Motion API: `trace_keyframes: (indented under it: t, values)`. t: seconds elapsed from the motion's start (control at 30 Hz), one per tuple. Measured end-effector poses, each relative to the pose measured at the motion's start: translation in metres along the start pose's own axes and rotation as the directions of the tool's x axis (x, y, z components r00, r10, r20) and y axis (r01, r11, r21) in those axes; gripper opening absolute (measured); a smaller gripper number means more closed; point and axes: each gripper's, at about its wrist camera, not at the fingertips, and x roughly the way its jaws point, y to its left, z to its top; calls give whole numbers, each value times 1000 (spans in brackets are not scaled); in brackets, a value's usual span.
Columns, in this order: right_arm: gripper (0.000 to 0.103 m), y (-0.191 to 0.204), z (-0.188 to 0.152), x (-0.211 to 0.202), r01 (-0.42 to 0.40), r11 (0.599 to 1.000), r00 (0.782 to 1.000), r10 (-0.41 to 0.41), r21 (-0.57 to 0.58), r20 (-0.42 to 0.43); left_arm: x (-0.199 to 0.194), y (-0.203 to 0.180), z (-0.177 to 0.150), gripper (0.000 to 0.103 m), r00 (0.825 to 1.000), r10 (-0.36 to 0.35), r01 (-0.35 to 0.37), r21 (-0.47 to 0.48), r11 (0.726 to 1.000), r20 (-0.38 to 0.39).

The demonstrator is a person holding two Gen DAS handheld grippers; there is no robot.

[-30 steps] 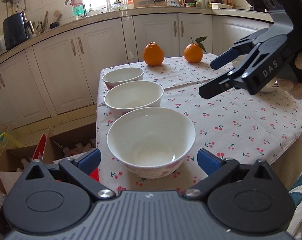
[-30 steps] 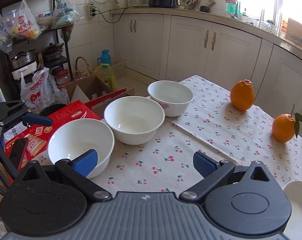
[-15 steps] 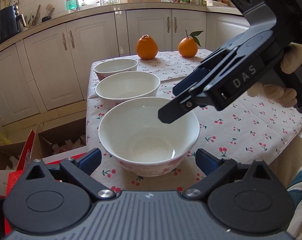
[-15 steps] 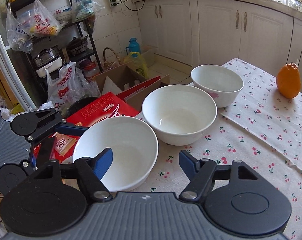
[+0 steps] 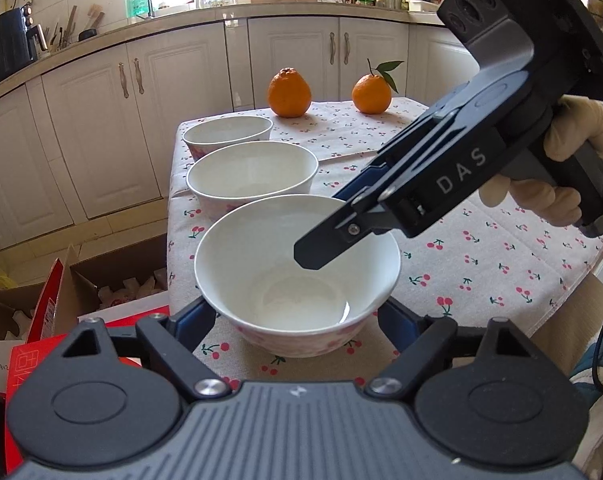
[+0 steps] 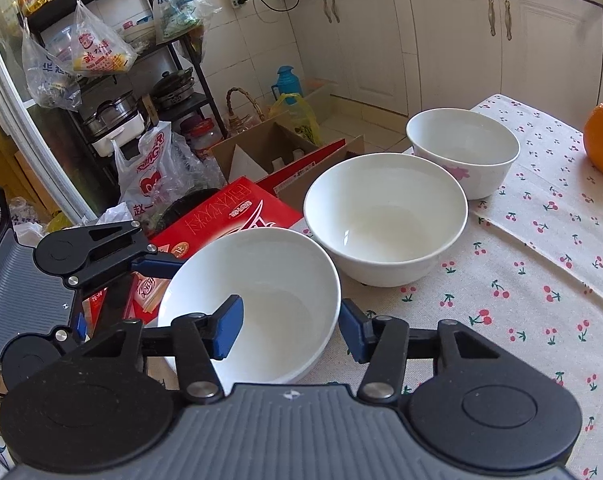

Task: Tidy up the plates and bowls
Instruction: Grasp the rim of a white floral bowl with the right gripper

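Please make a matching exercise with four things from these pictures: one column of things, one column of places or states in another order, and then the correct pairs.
Things:
1. nearest bowl
2. middle bowl
3. farthest bowl
4. orange with a leaf

Places or states:
A. at the far end of the table, right of the other orange
B. rim between the open fingers of the right tool, flanked by the left tool
C. pink flower pattern, last in the row
D. between two other bowls

Pairs: 1-B, 2-D, 3-C, 4-A

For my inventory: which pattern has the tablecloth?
Small red cherries on cream tablecloth; the left wrist view shows it best.
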Motion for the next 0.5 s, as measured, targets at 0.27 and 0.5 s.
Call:
trace_keyframes:
  t: [0.27,0.5]
  values:
    - [58,0,0,0,-1,1000,1000,1,-2,-1,0,-1,2,87,1000,2,-2,7,1000,-9]
    - [58,-1,-4,-9,8,1000,1000,-8,0,8,-2,-7,8,87,1000,-10,10,22,1000,-17]
